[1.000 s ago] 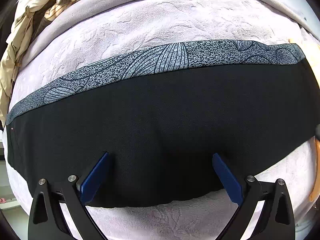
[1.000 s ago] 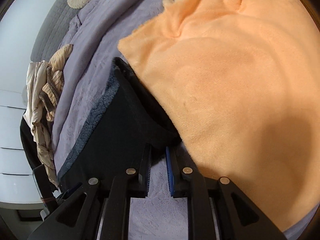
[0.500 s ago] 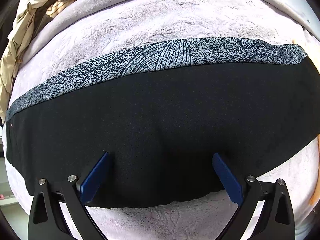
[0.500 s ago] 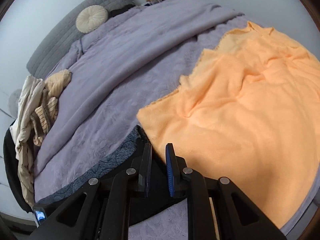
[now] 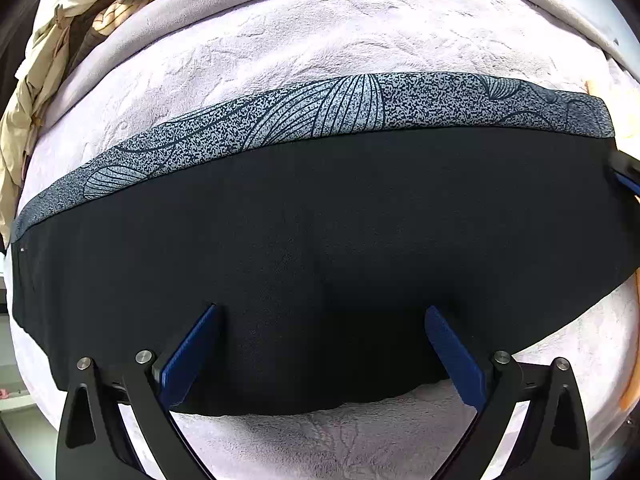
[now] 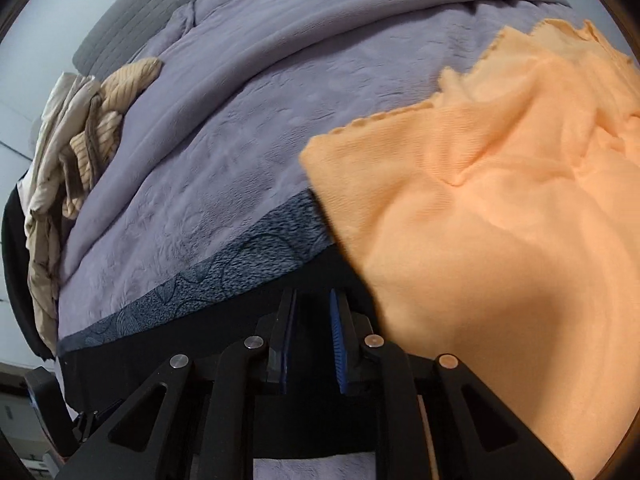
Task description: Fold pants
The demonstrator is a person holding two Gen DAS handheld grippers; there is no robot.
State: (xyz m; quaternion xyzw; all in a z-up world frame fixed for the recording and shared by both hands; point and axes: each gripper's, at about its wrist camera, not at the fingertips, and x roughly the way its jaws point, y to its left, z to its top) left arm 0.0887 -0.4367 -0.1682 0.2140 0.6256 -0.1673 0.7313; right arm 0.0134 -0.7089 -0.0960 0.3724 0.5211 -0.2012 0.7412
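The black pants lie flat across the lilac bedspread, stretched in a long band with their speckled grey patterned strip along the far edge. The left gripper hangs over the pants' near edge with its fingers spread wide, nothing between the blue pads. The right gripper sits over the pants' right end, its fingers drawn close with a narrow gap between them; dark cloth lies in and behind that gap, but whether any of it is pinched I cannot tell.

An orange blanket lies just beside the pants' right end and seems to overlap their corner. A heap of beige clothes sits well away, beyond the pants' left end.

The risks, as I judge them:
- The right gripper may catch the orange blanket together with the pants — the two fabrics meet right where its fingers point.
- If the right side lifts while the left grasps nothing, the band could drag askew and the fold come out crooked.
- The plush bedspread may bunch up into a low pinch along the pants' near edge.
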